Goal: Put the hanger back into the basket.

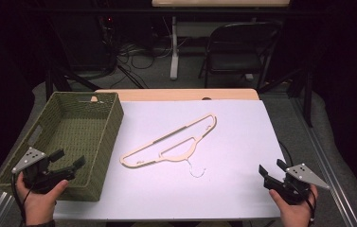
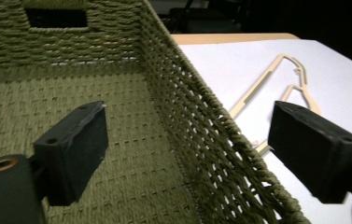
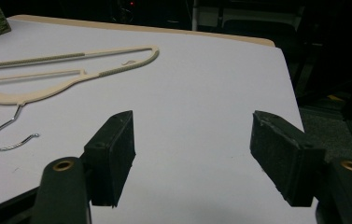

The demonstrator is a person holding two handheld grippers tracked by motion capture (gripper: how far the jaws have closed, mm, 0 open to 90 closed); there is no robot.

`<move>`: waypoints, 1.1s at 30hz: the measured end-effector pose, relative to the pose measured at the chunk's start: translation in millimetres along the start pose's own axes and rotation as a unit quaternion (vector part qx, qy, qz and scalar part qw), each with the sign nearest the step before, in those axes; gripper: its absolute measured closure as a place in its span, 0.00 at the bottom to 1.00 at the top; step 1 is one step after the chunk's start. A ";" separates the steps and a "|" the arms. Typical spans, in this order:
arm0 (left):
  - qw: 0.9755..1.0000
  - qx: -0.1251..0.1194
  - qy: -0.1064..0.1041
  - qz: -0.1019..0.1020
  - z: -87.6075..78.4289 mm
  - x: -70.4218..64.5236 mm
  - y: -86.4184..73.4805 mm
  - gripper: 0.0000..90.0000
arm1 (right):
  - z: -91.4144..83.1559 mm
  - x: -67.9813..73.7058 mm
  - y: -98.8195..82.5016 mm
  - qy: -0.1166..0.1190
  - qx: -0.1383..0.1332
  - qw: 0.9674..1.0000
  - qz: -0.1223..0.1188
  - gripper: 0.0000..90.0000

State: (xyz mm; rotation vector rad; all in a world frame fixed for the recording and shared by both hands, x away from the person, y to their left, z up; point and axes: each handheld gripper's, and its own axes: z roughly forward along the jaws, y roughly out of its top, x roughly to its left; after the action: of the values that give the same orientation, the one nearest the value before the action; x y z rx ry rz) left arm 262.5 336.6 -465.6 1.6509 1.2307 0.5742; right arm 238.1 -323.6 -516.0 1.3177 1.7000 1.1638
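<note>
Cream hanger (image 1: 171, 144) flat, slim, chrome hook (image 1: 196, 170)

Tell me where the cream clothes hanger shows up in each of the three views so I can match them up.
High view: hanger lies flat mid-table, right of the green basket, hook toward the person.
Left gripper view: upper right, beyond the basket's wall, partly behind the right-hand jaw.
Right gripper view: upper left, on the white sheet.
Shared landmark: its metal hook.

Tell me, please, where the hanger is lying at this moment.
In the high view the hanger lies flat on the white table near its middle, just right of the green basket, its hook toward the person.
</note>
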 end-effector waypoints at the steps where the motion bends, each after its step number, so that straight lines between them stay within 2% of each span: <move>1: 1.000 0.005 0.003 0.000 -0.1 0.3 -0.1 0.16 | -0.3 0.0 0.0 0.000 0.001 1.000 -0.001 0.34; 4: 1.000 0.014 0.008 0.004 1.4 0.8 -0.3 0.18 | -1.1 0.7 0.1 0.002 0.001 1.000 -0.003 0.34; 11: 0.999 0.006 0.012 0.032 2.3 -4.9 2.2 0.29 | -0.4 3.3 -1.1 0.007 0.007 1.000 -0.006 0.34; 12: 0.999 0.008 0.014 0.042 3.0 -7.6 2.6 0.29 | 0.6 4.1 -1.2 0.009 0.008 1.000 -0.008 0.34; 20: 0.998 0.010 0.016 0.055 4.8 -13.1 4.4 0.29 | 1.0 7.3 -1.4 0.016 0.015 1.000 -0.014 0.34; 21: 0.998 0.012 0.016 0.060 5.0 -14.1 5.2 0.29 | 1.0 7.3 -1.4 0.016 0.015 1.000 -0.014 0.34; 23: 0.996 0.012 0.032 0.083 3.8 -20.7 9.7 0.29 | 1.0 6.2 -1.6 0.015 0.017 1.000 -0.010 0.34; 24: 0.996 0.011 0.033 0.088 3.3 -22.7 11.3 0.29 | 1.7 6.3 -1.9 0.015 0.012 1.000 -0.008 0.34; 29: 0.995 0.016 0.019 0.100 3.9 -33.4 19.2 0.29 | 1.7 6.5 -2.0 0.015 0.012 1.000 -0.008 0.34; 33: 0.994 0.026 0.001 0.109 14.5 -48.7 25.3 0.30 | 1.6 7.9 -1.9 0.015 0.018 1.000 -0.010 0.34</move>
State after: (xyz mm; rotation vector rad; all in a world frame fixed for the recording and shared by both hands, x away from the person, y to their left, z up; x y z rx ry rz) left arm 267.2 285.6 -441.1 1.8423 1.0809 0.6825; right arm 236.9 -315.7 -518.3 1.3069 1.7587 1.1522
